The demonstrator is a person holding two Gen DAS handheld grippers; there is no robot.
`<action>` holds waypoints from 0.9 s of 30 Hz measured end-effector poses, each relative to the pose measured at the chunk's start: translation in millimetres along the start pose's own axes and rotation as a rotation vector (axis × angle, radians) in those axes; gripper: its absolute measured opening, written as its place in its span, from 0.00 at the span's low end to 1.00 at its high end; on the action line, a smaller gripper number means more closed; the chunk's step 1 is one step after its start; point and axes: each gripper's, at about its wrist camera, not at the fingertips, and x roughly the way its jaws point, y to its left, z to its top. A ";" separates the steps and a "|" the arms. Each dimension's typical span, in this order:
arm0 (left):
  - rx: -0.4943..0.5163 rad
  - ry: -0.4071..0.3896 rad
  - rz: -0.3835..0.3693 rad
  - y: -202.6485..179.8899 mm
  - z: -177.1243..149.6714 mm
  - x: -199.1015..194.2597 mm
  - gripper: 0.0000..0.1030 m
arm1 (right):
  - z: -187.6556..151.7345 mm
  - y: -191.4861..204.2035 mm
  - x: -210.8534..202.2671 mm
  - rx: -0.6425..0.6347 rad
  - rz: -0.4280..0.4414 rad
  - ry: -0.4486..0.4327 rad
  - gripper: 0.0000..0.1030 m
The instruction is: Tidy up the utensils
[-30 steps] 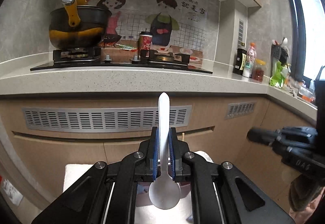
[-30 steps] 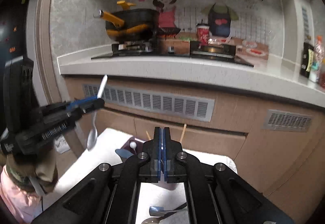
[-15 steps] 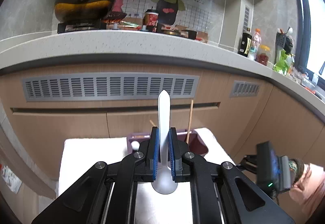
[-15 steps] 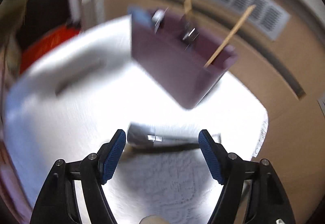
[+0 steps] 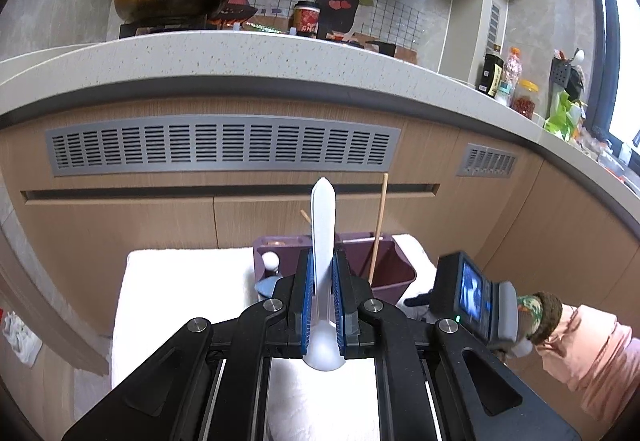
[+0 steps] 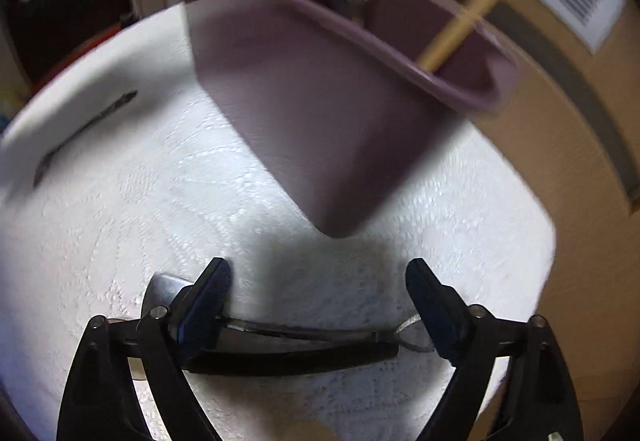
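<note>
My left gripper (image 5: pixel 323 301) is shut on a white plastic spoon (image 5: pixel 323 225), handle pointing up and bowl toward the camera. It hovers in front of a purple utensil holder (image 5: pixel 390 273) that contains a wooden chopstick (image 5: pixel 378 225) and other utensils. My right gripper (image 6: pixel 318 295) points steeply down over the white towel (image 6: pixel 140 201), its jaws opening wide. A metal utensil with a dark handle (image 6: pixel 296 335) lies flat on the towel, crosswise just below the fingertips, with the pads apart from it. The purple holder (image 6: pixel 304 113) stands just beyond.
A thin dark utensil (image 6: pixel 86 129) lies on the towel at the left. Wooden cabinet fronts with a grey vent (image 5: pixel 224 145) rise behind the holder, under a stone countertop (image 5: pixel 240 53). The right hand's device and a pink sleeve (image 5: pixel 592 353) sit low at right.
My right gripper swung from level to pointing down at the towel, sank close to it and opened wide. The left gripper dropped a little, still gripping the white spoon.
</note>
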 end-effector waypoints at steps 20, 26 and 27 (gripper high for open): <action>-0.065 0.004 -0.037 14.3 -22.8 -9.7 0.10 | -46.1 58.1 -59.6 0.293 0.058 -0.062 0.62; -0.063 0.027 -0.017 14.5 -35.3 -12.5 0.10 | -20.1 35.0 -8.0 0.379 -0.067 -0.068 0.46; -0.061 0.031 -0.015 14.2 -37.9 -12.8 0.10 | -17.9 35.2 -6.8 0.367 -0.083 -0.071 0.43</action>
